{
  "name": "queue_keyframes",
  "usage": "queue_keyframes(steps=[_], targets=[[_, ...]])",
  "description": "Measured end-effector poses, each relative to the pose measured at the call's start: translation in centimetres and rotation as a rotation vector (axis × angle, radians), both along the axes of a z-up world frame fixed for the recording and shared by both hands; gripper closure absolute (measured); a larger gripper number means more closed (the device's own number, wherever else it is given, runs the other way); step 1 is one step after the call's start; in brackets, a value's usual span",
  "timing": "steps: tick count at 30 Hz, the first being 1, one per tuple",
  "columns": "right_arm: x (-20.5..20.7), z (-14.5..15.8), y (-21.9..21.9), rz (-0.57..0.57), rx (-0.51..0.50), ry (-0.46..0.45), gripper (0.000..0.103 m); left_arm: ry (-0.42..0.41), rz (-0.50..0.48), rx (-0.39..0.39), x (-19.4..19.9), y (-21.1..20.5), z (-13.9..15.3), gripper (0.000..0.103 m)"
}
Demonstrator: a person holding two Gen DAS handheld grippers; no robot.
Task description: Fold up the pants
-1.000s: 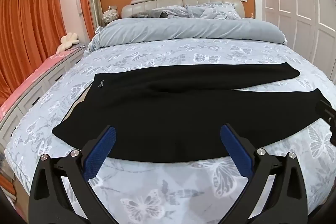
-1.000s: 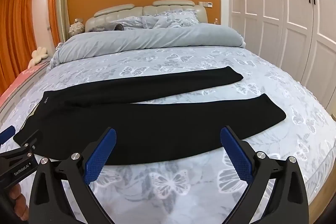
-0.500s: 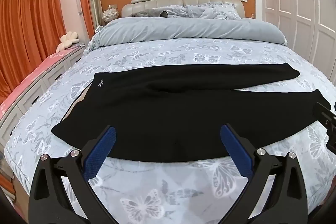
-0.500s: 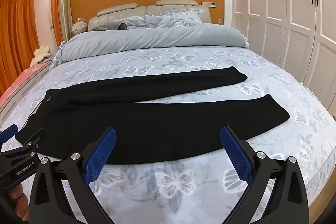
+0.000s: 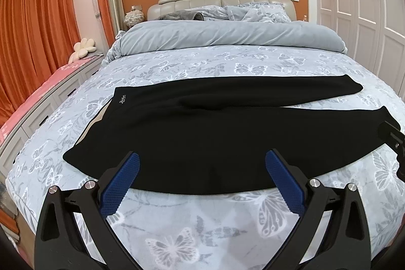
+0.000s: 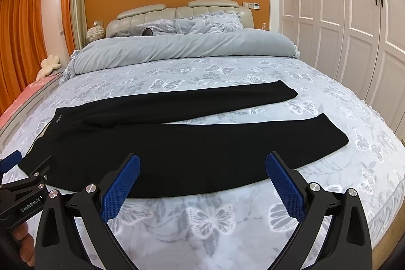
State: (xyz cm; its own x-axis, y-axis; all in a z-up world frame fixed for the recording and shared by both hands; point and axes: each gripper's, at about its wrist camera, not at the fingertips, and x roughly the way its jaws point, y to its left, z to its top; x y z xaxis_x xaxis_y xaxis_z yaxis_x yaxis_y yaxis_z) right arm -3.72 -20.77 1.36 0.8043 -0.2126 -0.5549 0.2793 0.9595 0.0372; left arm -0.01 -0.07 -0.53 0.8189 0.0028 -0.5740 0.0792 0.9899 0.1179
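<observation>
Black pants (image 5: 202, 128) lie flat across the bed, waistband at the left with a small white logo (image 5: 122, 101), both legs spread toward the right. My left gripper (image 5: 202, 168) hangs open above the near edge of the pants, nothing between its blue pads (image 5: 121, 184). In the right wrist view the same pants (image 6: 177, 143) stretch across, and my right gripper (image 6: 202, 168) is open over the near leg's front edge, holding nothing. Each gripper shows at the edge of the other's view: the right one (image 5: 392, 141) and the left one (image 6: 25, 184).
The bed (image 5: 227, 62) has a butterfly-print sheet, with a rolled grey duvet (image 5: 227, 38) and pillows by the headboard. Orange curtains (image 5: 33, 29) and a pink bench top (image 5: 50, 82) stand at the left. White wardrobe doors (image 6: 341, 29) line the right.
Both grippers have risen and drawn back slightly, so the pants sit a bit lower in both views. The pants have not moved and both grippers stay open.
</observation>
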Motion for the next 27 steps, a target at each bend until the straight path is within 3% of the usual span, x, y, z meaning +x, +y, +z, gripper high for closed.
queue_keyframes(steps=[27], targets=[[0.04,-0.07,0.26,0.001,0.0,0.004,0.005,0.002,-0.001,0.004,-0.09,0.0,0.11,0.005]])
